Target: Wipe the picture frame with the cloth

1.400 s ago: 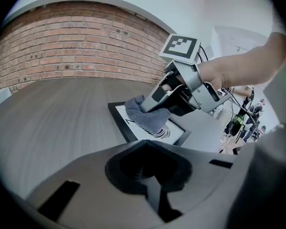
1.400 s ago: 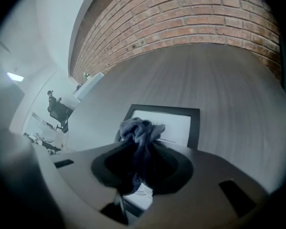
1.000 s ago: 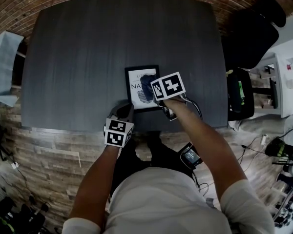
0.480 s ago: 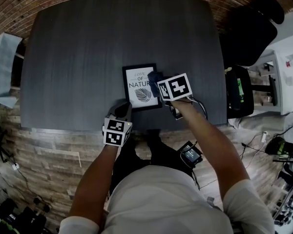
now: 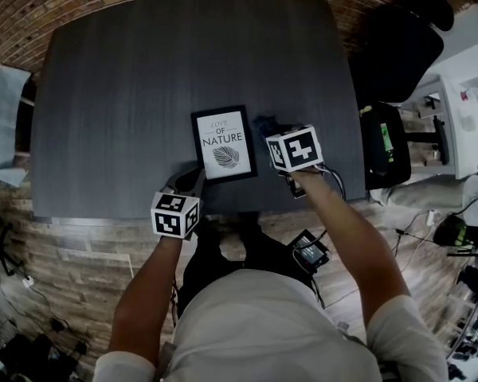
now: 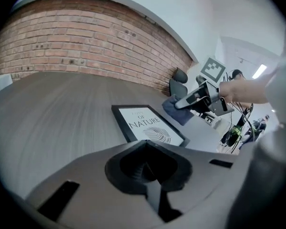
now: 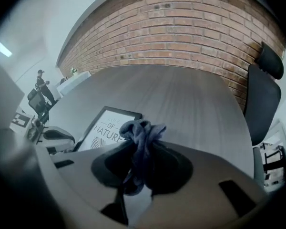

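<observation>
R gripper (image 7: pixel 142 149): jaws part-way apart, pinching a bunched dark-blue cloth (image 7: pixel 141 130). The wad sticks out past the tips and a tail hangs down btwn them. The picture frame (image 5: pixel 223 144) lies flat on the dark wood-grain surface (image 5: pixel 127 70). It has a black rim and a white print w/ "NATURE" and a leaf. From the R jaws it's ahead and to their left, near but apart. The cloth is off the frame, just beside its right edge in head view. Can't tell if the cloth touches the surface.

L gripper (image 6: pixel 147 162): jaws pressed together, nothing btwn them. The frame sits straight ahead of the L jaws, its near corner close to the tips. Contact there can't be told. Seen from the L jaws, the R gripper + cloth are ahead and to the right, past the frame's far right corner.

A brick wall (image 6: pixel 86 46) stands beyond the surface's far edge, and a black chair (image 7: pixel 262 104) is off to the right of the R jaws.
</observation>
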